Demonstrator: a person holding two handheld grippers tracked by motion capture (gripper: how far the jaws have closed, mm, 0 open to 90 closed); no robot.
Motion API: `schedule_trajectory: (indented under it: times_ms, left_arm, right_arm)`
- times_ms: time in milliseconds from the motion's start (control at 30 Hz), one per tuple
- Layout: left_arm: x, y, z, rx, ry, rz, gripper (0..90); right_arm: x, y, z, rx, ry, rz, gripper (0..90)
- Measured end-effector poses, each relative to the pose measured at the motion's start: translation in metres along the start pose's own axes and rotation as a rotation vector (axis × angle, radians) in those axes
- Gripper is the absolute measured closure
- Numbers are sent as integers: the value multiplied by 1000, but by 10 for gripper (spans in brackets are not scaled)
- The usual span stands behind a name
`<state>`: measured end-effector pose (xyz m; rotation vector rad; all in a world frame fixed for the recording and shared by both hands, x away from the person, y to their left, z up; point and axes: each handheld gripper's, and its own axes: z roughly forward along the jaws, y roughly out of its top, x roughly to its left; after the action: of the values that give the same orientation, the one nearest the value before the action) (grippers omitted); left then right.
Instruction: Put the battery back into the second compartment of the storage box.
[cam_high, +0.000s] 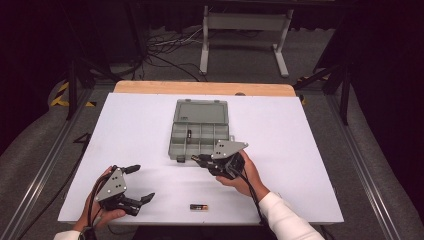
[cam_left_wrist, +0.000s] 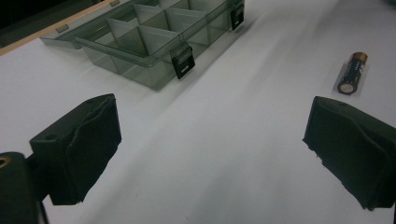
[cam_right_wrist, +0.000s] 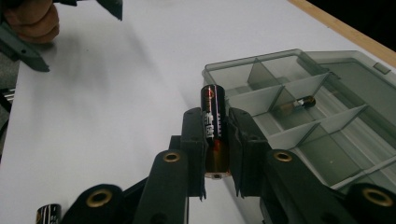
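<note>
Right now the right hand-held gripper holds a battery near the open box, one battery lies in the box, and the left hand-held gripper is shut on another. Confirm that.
Not quite. The left hand-held gripper is open and holds nothing, as the left gripper view shows; the third battery lies loose on the table. The rest stands.

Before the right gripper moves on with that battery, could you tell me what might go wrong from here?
The right gripper pinches its battery near one end, so it may pivot or slip. The organizer box has thin dividers; the battery could land on one or beside the battery already inside. The loose battery lies near the table's front edge; the open left gripper could nudge it off.
</note>
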<state>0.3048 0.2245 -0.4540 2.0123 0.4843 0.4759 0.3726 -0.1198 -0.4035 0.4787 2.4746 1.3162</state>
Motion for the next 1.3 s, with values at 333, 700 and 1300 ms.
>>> schedule_trajectory:
  times_ms: [333, 700, 1300]
  left_arm:
    - [0, 0, 0, -4, -4, 1, 40]
    - [0, 0, 0, -2, -2, 3, 40]
    - [0, 0, 0, -4, -11, -2, 40]
  right_arm:
    - [-16, 16, 1, -22, -15, 9, 779]
    - [-35, 25, 14, -10, -66, 14, 779]
    - [-59, 30, 44, 48, -133, 80, 779]
